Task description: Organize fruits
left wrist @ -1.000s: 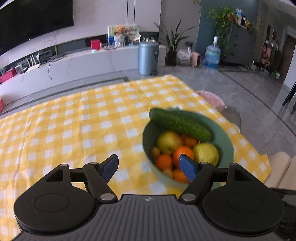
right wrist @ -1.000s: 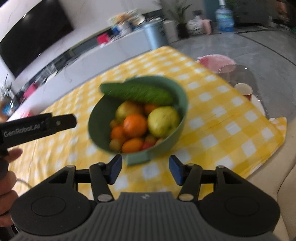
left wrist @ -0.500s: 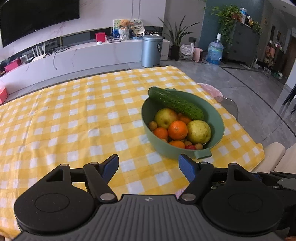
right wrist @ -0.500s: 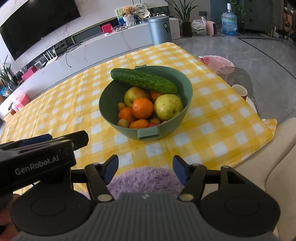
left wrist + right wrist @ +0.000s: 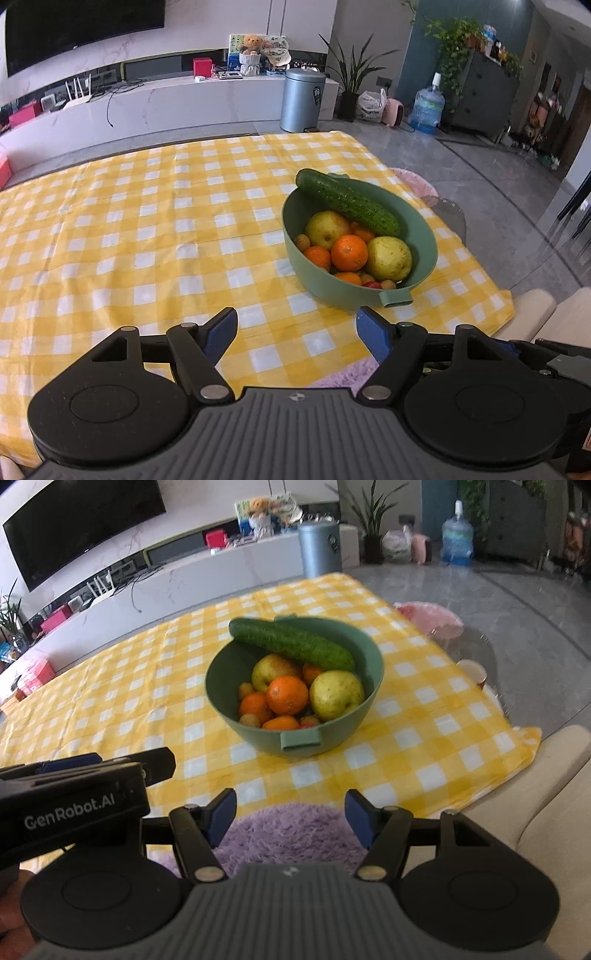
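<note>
Facing: green bowl (image 5: 295, 716) of fruit, ahead on the checked cloth.
Cucumber (image 5: 291, 643): across the far rim, long axis slanting left-right.
Right gripper (image 5: 290, 812): nearer, agape, empty.
Left gripper (image 5: 296, 332): spread, empty.

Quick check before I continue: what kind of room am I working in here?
Most likely a home living room: a wall-mounted TV over a long media console, houseplants, and a table with a yellow checked cloth.

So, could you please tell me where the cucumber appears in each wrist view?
Left wrist: cucumber right of centre, lying across the green bowl's far rim.
Right wrist: cucumber just above centre, on the same far rim.
Shared landmark: the grey bin beyond the table.
</note>
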`<state>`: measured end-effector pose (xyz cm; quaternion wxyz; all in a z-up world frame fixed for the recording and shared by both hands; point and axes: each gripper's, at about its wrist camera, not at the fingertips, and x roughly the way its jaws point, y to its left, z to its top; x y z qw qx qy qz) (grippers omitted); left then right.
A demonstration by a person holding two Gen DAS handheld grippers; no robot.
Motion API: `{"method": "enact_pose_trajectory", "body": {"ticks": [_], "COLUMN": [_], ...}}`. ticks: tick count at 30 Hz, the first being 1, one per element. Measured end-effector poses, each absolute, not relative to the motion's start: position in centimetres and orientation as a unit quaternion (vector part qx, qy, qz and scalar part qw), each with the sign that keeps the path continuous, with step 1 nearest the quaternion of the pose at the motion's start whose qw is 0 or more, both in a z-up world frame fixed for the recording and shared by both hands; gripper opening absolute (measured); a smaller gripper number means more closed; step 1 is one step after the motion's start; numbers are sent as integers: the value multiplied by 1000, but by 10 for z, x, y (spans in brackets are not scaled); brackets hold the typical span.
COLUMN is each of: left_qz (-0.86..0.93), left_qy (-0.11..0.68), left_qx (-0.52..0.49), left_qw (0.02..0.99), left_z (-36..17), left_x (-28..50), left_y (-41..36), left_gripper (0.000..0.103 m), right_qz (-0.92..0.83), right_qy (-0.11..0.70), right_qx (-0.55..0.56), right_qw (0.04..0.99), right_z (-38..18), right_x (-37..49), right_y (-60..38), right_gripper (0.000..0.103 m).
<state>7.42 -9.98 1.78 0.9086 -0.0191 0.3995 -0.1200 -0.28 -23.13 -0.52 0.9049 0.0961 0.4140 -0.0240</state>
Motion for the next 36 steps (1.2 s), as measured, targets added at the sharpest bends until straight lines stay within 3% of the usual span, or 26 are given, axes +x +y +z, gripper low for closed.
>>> {"method": "enact_pose_trajectory", "body": {"ticks": [36], "left_qz": [-171], "left_qy": [391], "left_qx": [-25], "left_qw": [904], "left_z": [11], "left_x": [76], "left_y": [-88], "left_gripper": [84], "right_qz": [-56], "right_qy": [413], "right_qx": [52], "right_qw": [907], "right_z": [6], "right_x": [-15], "right_y": [-205], "right_gripper": [62]}}
